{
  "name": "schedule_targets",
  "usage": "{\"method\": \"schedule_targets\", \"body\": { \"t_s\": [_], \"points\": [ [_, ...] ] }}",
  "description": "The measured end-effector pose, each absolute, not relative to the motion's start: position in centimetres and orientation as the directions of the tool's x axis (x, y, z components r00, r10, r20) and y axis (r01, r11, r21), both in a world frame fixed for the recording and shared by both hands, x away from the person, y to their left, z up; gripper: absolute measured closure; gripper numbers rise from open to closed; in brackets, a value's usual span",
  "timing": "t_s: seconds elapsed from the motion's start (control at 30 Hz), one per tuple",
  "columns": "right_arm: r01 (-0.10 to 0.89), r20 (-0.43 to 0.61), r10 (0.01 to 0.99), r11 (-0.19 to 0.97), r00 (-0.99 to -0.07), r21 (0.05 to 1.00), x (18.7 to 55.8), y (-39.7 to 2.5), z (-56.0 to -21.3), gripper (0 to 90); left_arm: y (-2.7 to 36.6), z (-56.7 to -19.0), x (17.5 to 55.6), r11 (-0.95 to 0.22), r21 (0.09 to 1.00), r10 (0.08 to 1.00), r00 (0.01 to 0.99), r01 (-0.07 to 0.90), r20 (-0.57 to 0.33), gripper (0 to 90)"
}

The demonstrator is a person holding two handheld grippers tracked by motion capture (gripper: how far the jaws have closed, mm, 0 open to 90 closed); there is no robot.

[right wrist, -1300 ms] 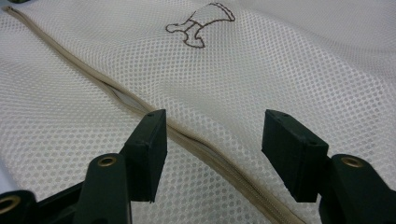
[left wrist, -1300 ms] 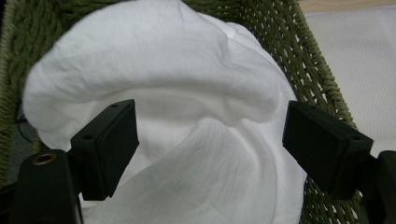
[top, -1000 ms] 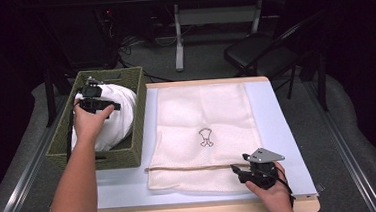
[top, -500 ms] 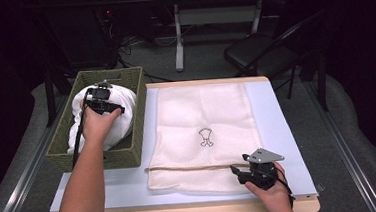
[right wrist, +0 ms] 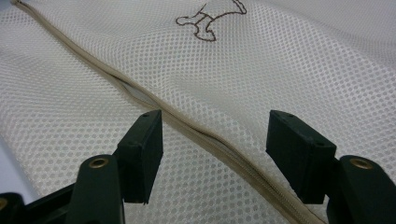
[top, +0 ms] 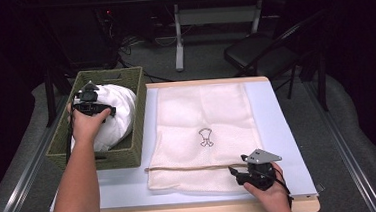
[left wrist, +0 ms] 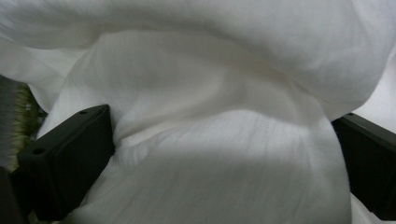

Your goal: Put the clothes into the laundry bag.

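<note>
White cloth (top: 111,114), soft and finely woven, sits bundled in a rounded heap inside the olive wicker basket (top: 129,152) at the left of the surface (top: 288,129). The left tongs (top: 89,104) press into it, jaws spread wide with a thick fold of cloth (left wrist: 219,140) bulging between them. Across on the right lies a flat cream mesh bag (top: 204,110), dotted with tiny holes, a small brown outline figure (top: 206,137) stitched on it. The right tongs (top: 240,171) rest at its near edge, jaws wide apart, straddling the tan zipper (right wrist: 187,126) that crosses the mesh.
</note>
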State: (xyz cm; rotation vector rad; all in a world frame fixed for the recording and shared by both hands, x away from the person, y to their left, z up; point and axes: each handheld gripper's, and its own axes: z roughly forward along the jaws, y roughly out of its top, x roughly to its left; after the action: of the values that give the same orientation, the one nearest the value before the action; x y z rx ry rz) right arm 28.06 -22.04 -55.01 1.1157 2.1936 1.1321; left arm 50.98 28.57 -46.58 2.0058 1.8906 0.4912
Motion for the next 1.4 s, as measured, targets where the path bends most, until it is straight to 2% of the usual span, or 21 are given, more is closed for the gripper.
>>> {"method": "schedule_targets", "body": {
  "t_s": [0.43,0.57,0.83,0.97,1.13,1.27,1.4],
  "points": [
    [0.472,0.005,0.815,0.33,-0.579,0.818,28.1,-22.2,-55.1,36.2,28.2,-47.6,51.4,-0.056,0.409,0.998,0.053,0.911,0.019,0.0],
    [0.467,-0.001,0.809,0.34,-0.588,0.816,28.1,-22.0,-55.2,36.2,27.1,-48.1,51.6,-0.101,0.383,0.995,0.087,0.918,0.054,0.0],
    [0.471,0.002,0.805,0.345,-0.593,0.812,28.2,-21.6,-55.3,36.2,25.6,-48.8,51.7,-0.152,0.378,0.981,0.092,0.913,0.172,0.0],
    [0.477,0.01,0.806,0.34,-0.591,0.811,28.2,-21.5,-55.4,36.2,25.5,-49.0,51.7,-0.169,0.379,0.977,0.103,0.91,0.189,0.0],
    [0.472,0.005,0.801,0.347,-0.599,0.81,28.2,-21.5,-55.5,36.2,26.0,-49.1,51.8,-0.146,0.367,0.982,0.089,0.919,0.167,0.0],
    [0.474,0.009,0.804,0.343,-0.595,0.811,28.2,-21.6,-55.4,36.2,27.1,-49.3,52.1,-0.131,0.334,0.989,0.097,0.933,0.114,0.0],
    [0.48,0.017,0.806,0.335,-0.591,0.811,28.1,-21.7,-55.4,36.2,27.2,-49.5,52.3,-0.129,0.343,0.989,0.097,0.93,0.111,0.0]
  ]
}}
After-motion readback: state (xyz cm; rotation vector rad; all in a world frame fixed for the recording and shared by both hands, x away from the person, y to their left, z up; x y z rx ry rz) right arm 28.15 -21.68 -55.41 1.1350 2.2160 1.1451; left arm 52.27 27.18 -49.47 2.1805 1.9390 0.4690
